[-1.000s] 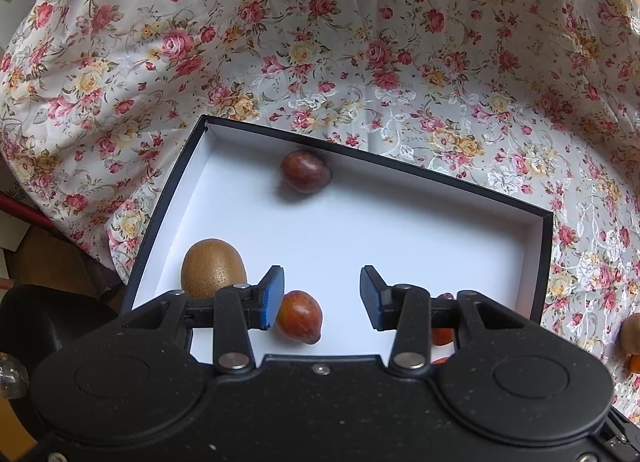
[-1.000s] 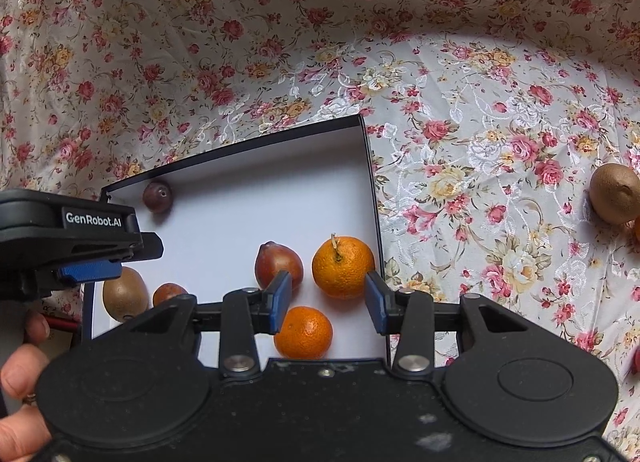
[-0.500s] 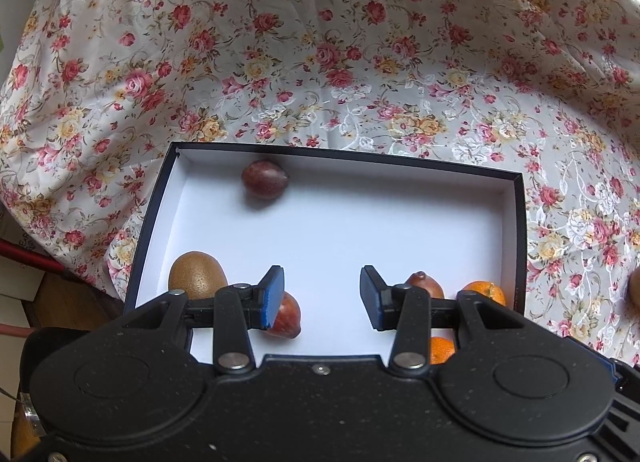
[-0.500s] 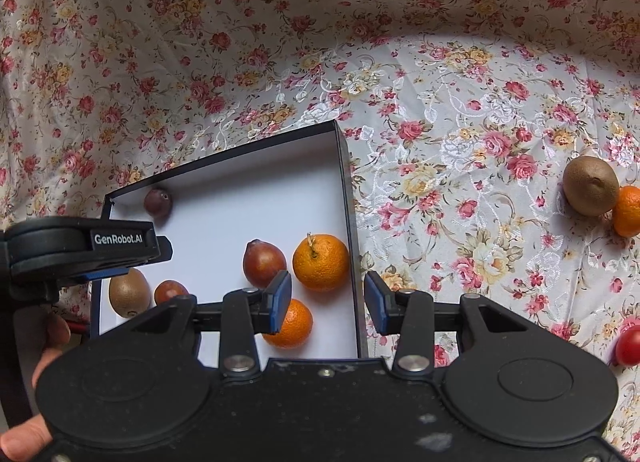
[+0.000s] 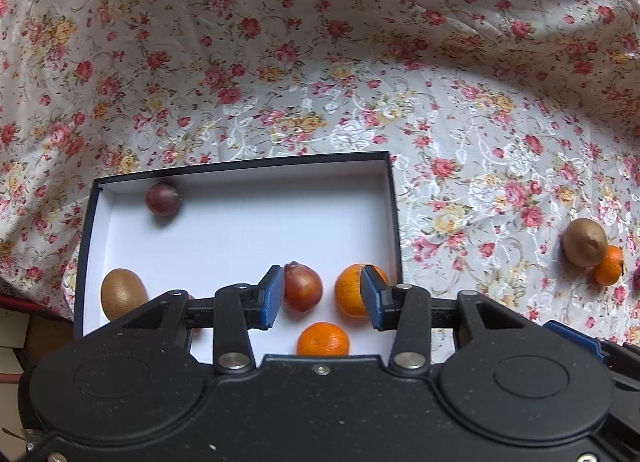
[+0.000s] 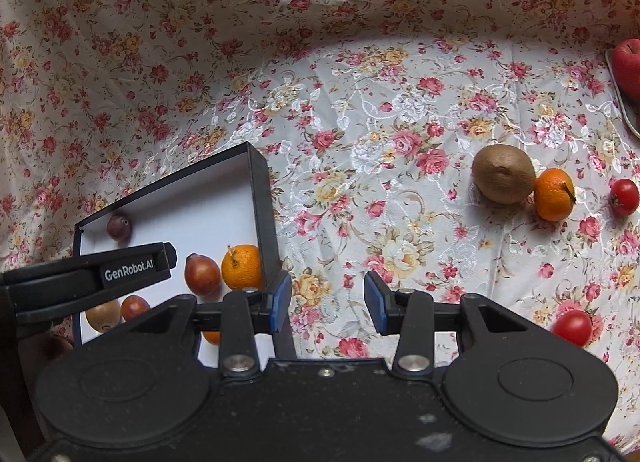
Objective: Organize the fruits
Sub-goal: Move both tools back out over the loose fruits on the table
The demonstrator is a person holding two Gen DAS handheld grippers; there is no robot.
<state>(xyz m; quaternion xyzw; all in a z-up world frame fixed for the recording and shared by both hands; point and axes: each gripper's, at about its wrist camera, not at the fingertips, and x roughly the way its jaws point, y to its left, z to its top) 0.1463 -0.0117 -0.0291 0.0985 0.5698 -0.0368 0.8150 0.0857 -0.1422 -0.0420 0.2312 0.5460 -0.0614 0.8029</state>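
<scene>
The surface (image 6: pixel 360 150), draped in a flowered cloth, is seen to carry a dark box (image 5: pixel 394 198) with a white inside, set toward its left edge. Compared with a second ago, both views have slid rightward across the cloth: the box sits further left in each picture, and the loose fruit at the right has come into fuller view. This is read as a turn away from the filled box toward what remains to be gathered.

Inside the box are found a kiwi (image 5: pixel 122 294) at the left wall, a large orange (image 5: pixel 352 290) by the right wall, a reddish-brown fruit (image 5: pixel 302 288) just beside it, a smaller mandarin (image 5: pixel 323 339) at the near edge and a dark purple fruit (image 5: pixel 163 199) in the far left corner (one more small red-brown fruit is glimpsed in the right view only).

Toward the right edge of the surface, a second kiwi (image 6: pixel 503 173) is touched by a small orange (image 6: pixel 554 194); two tomatoes (image 6: pixel 571 327) lie near, and a red apple (image 6: pixel 628 68) is cut off by the frame.

The left gripper (image 5: pixel 322 298) hangs over the box and the right gripper (image 6: pixel 326 302) over bare cloth; the fingers of both are parted and nothing is grasped.
</scene>
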